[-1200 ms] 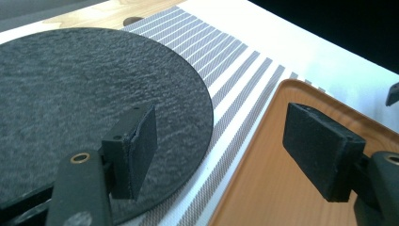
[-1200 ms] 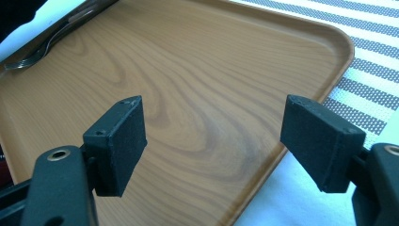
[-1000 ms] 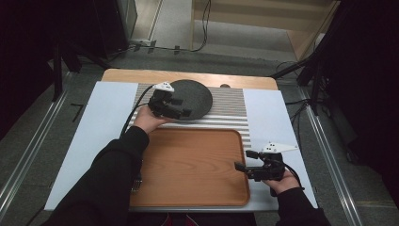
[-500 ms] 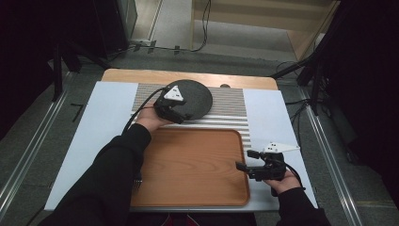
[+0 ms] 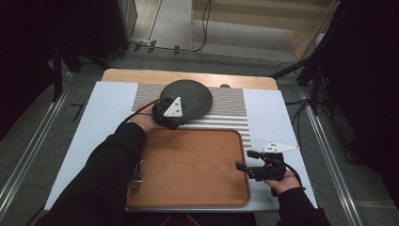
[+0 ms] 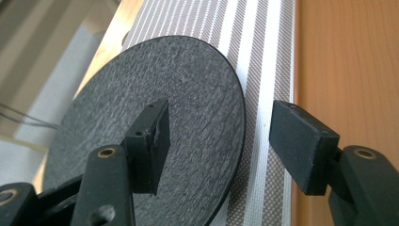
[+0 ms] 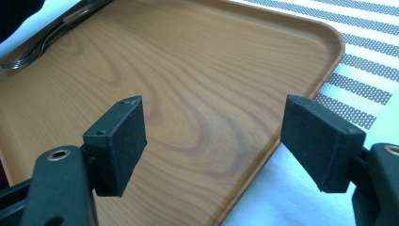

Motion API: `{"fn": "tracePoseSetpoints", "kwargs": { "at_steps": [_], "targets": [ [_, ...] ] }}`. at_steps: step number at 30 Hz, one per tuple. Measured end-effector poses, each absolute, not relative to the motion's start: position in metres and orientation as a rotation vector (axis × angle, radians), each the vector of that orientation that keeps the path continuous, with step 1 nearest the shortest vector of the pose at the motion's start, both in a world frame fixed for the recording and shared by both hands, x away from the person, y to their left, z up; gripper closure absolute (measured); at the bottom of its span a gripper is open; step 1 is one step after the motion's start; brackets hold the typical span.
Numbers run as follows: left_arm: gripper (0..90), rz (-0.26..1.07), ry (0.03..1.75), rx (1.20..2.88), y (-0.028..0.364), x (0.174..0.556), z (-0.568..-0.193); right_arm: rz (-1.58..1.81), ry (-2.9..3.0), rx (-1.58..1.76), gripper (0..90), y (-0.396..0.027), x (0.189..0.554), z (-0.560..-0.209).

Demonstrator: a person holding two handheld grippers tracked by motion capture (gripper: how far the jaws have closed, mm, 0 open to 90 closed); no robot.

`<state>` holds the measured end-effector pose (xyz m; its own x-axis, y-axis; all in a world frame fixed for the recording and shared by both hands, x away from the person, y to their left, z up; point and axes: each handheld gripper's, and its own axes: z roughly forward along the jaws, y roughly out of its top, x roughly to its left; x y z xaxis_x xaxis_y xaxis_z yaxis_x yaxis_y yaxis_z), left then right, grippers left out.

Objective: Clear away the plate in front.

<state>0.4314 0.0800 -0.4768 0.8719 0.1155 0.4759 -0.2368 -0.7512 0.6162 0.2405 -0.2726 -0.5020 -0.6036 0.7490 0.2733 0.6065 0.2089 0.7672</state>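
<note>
While the left gripper (image 5: pixel 175 123) straddles the near rim of the round black slate-textured plate (image 5: pixel 188 96), the right gripper (image 5: pixel 246 161) hangs over the tray's edge.

The plate lies on the grey-and-white striped placemat (image 5: pixel 230 101) at about 12 o'clock from the rectangular wooden tray (image 5: pixel 188 165). In the left gripper view one pad (image 6: pixel 157 141) sits above the plate's face and the other off its rim over the mat; the jaws have just been closing but stand apart, neither pad pressing on the plate. The tray holds nothing inside its rim. A metal fork (image 5: pixel 136 176) lies just outside the tray at its 9 o'clock side, on the white tabletop (image 5: pixel 101 117). At the tray's 3 o'clock edge the right gripper's jaws stand wide apart with nothing between them.
</note>
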Motion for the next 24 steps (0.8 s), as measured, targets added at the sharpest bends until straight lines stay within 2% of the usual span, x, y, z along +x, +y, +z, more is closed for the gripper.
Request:
{"fn": "tracePoseSetpoints", "kwargs": {
  "at_steps": [6, 16, 24],
  "targets": [
    [41.5, 0.725, -0.160, 2.347, 0.083, 0.431, -0.482, 1.349, 2.315, 1.308, 20.9, -0.272, 0.241, -0.502],
    [44.1, 0.758, -0.204, 2.389, 0.086, 0.436, -0.494, 1.349, 2.315, 1.307, 20.9, -0.272, 0.241, -0.502],
    [52.8, 0.854, -0.252, 2.456, 0.086, 0.440, -0.505, 1.352, 2.311, 1.313, 20.9, -0.273, 0.241, -0.502]
  ]
}}
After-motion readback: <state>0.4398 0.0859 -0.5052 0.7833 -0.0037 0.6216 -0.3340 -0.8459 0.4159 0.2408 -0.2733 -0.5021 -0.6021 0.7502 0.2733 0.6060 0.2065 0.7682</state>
